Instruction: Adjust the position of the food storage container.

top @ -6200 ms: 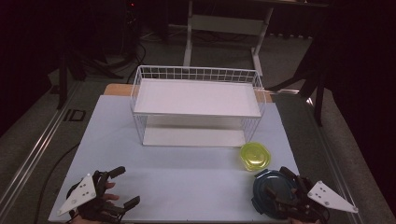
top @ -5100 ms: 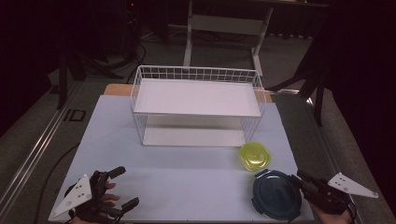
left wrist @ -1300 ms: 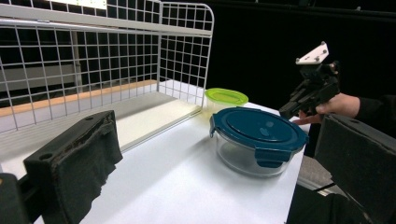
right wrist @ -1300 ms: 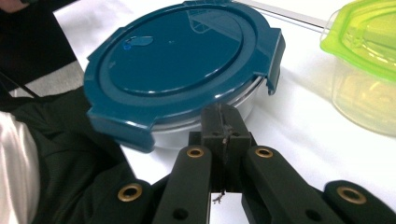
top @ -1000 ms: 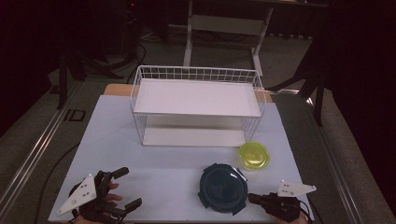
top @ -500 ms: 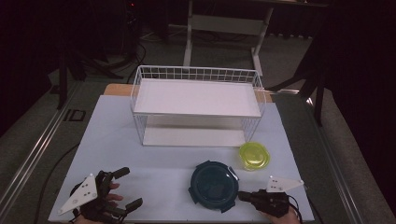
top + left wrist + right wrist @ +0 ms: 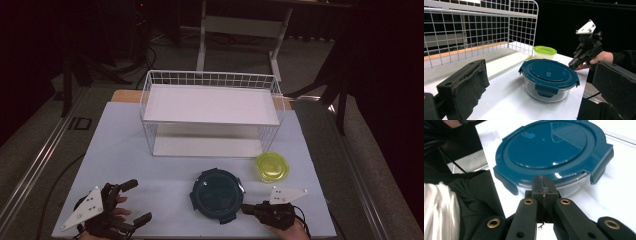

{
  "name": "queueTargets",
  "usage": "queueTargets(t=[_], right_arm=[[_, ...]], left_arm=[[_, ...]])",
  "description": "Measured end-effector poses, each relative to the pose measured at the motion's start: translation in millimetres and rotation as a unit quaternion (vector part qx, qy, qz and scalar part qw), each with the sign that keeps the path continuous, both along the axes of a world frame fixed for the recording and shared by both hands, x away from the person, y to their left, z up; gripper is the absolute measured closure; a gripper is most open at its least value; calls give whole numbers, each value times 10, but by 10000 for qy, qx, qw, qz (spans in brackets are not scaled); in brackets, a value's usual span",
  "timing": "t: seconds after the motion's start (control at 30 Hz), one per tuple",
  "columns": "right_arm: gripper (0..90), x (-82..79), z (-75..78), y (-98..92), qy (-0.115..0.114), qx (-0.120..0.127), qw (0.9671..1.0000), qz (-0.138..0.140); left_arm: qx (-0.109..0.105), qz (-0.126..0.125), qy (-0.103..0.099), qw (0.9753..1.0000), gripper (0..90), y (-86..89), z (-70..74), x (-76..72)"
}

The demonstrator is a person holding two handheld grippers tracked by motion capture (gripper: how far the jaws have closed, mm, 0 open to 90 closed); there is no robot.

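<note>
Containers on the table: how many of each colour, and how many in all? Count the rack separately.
Blue-lidded container: 1
Yellow-green container: 1
White wire rack: 1
Total: 2 containers, plus 1 rack

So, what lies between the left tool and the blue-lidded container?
Nothing: in the high view, only bare white table separates the left tool from the blue-lidded container; the left gripper view agrees.
</note>
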State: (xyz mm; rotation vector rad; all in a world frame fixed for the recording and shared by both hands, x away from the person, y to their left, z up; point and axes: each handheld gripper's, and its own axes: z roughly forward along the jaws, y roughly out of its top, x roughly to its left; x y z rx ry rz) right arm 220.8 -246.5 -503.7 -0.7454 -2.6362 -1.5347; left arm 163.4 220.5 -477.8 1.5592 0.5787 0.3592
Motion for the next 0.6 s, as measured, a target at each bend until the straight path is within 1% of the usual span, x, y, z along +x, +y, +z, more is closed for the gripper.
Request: queueTargets(t=[0.07, 0.23, 0.33, 0.53, 0.6], right_arm=[[900, -3, 0, 4, -19, 9, 10000, -8], [900, -5, -5, 16, -11, 44, 10000, -44], [900, 2, -9, 58, 9, 61, 10000, -26], [900, 46, -6, 218, 54, 51, 10000, 65], [900, 72, -1, 303, 45, 28, 9999, 86]], left_arm=[[35, -15, -11, 10000, 0, -8, 0, -3], [44, -20, -6, 10000, 0, -19, -2, 1], [52, -27, 3, 10000, 0, -28, -5, 6], [54, -30, 20, 10000, 0, -27, -7, 7], [34, -31, 24, 10000, 0, -24, -7, 5]])
